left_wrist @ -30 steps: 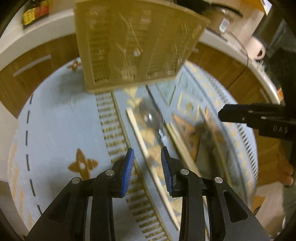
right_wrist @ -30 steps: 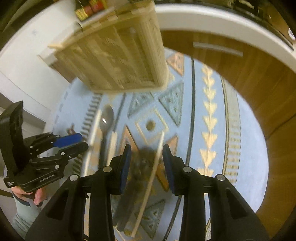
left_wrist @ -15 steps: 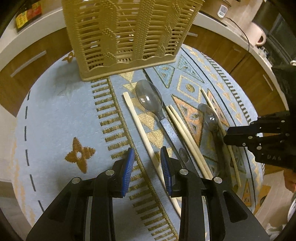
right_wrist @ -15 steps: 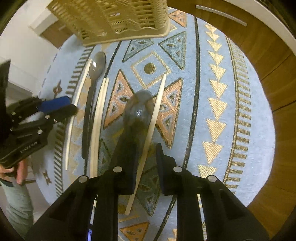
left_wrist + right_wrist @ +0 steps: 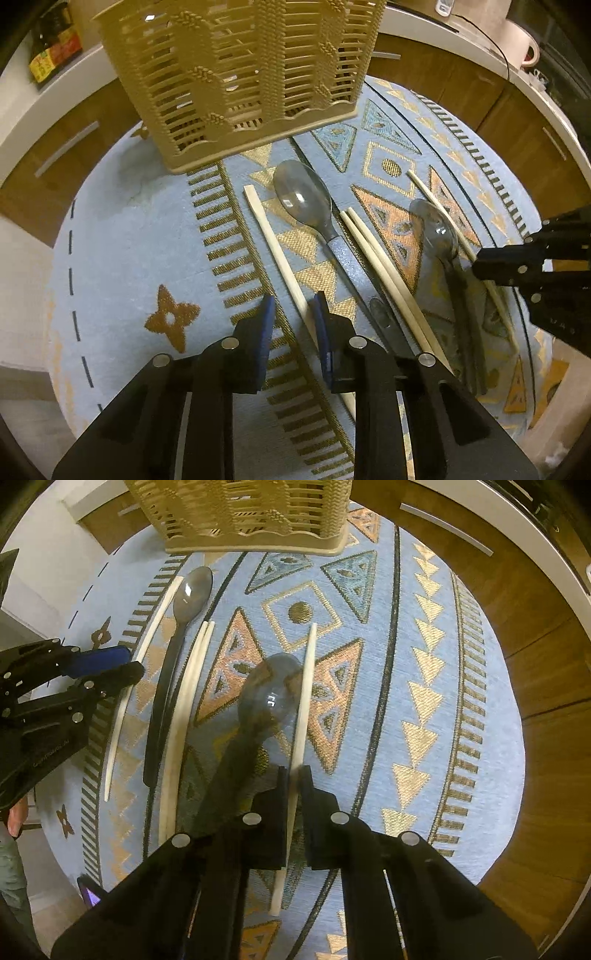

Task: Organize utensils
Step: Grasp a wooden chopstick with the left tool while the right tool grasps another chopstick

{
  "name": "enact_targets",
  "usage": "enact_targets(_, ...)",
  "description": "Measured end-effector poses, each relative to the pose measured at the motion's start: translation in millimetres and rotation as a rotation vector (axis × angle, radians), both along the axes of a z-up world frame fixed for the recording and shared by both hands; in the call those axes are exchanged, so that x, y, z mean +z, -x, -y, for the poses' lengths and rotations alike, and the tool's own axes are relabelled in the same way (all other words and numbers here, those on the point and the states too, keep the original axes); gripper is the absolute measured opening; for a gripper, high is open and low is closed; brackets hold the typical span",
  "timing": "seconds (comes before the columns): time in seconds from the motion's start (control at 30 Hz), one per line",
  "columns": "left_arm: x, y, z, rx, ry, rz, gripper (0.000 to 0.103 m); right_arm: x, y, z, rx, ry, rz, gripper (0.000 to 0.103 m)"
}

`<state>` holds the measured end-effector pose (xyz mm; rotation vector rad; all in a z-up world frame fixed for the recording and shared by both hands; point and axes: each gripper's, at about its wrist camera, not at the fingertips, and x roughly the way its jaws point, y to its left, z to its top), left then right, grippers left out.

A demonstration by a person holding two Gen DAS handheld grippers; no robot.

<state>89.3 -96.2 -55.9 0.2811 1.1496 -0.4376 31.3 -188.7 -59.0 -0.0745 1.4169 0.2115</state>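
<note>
My right gripper has closed on a chopstick, ready for the basket; my left gripper waits open.

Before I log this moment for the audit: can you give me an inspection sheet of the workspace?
Surface: patterned blue cloth on a round table.
Job's things: slatted basket; two spoons; four chopsticks, one between right fingers.
Clutter: nothing seen.
Grippers: left gripper open around a chopstick; right gripper nearly closed on its chopstick.
Cables: thin wire on counter.
Surroundings: wooden cabinets, white mug.
</note>
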Motion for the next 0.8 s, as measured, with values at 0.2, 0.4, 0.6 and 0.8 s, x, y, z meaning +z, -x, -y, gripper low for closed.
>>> enact_targets(0.2, 1.0, 9.2, 5.6, -0.008, -0.053, 0.037, 0.004, 2.7, -0.9, 27.7, -0.030, -0.005, 0.006, 0.005)
enact_targets(0.4, 1.8, 7.5, -25.0, 0.053, -0.001, 0.008, 0.004, 1.5, -4.7, 50.9, -0.059, -0.002, 0.009, 0.005)
enact_targets(0.6, -1.7, -2.1, -47.4, 0.040, 0.076, -0.089, 0.011, -5.0, -13.7, 67.3, -0.057, -0.020, -0.037, 0.005)
enact_targets(0.8, -1.3, -14.3, -49.7, -0.002, 0.078, -0.165, 0.019, -6.0, -34.6, 69.0, -0.050, -0.038, -0.079, 0.006)
